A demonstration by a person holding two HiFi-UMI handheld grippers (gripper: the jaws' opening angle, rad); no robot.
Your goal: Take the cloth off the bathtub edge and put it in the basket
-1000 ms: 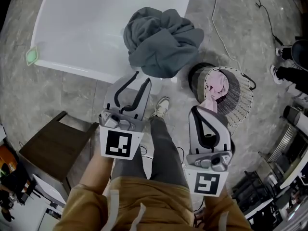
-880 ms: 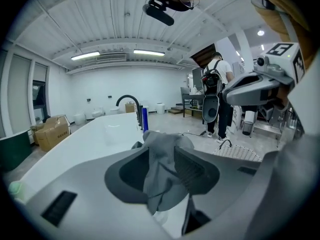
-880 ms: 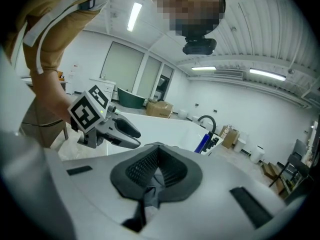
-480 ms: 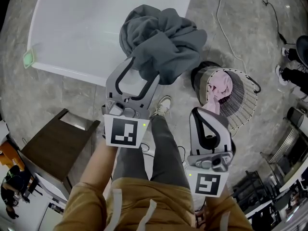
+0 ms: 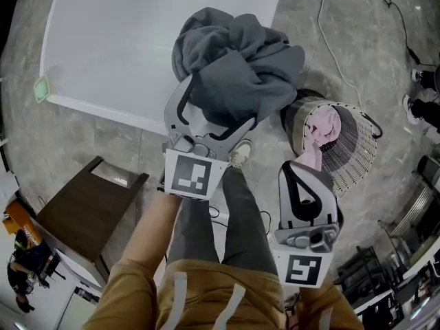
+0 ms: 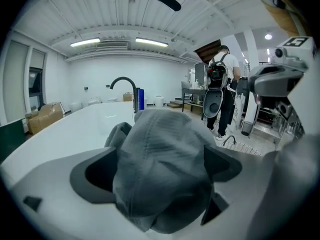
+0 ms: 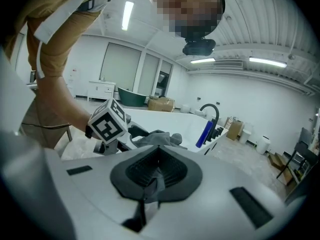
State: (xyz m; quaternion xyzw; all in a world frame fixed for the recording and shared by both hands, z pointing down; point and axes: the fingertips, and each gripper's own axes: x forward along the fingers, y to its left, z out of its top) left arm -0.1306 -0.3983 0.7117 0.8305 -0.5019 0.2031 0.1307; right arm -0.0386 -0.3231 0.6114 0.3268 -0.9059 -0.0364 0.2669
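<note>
A crumpled grey cloth (image 5: 237,57) is heaped on the near corner of the white bathtub (image 5: 103,105). My left gripper (image 5: 223,103) reaches into its lower folds. The jaws are opening wide, one on each side of the cloth (image 6: 160,159), and the pads do not squeeze it. My right gripper (image 5: 306,166) hangs lower right, near the wire basket (image 5: 357,150), with its jaws shut and empty (image 7: 150,176). A pink cloth (image 5: 322,126) lies in the basket. The right gripper view also catches the left gripper's marker cube (image 7: 107,121) beside the grey cloth (image 7: 157,138).
A dark wooden stool (image 5: 82,215) stands at lower left. A green pad (image 5: 42,88) sits on the tub's left rim. A black faucet (image 6: 125,84) and a blue bottle (image 6: 140,99) are at the tub's far end. A cable (image 5: 330,40) runs over the floor. A person (image 6: 222,96) stands far right.
My left gripper moved forward and up to the grey cloth, and its jaws spread from nearly closed to wide around the cloth. The right gripper hardly moved.
</note>
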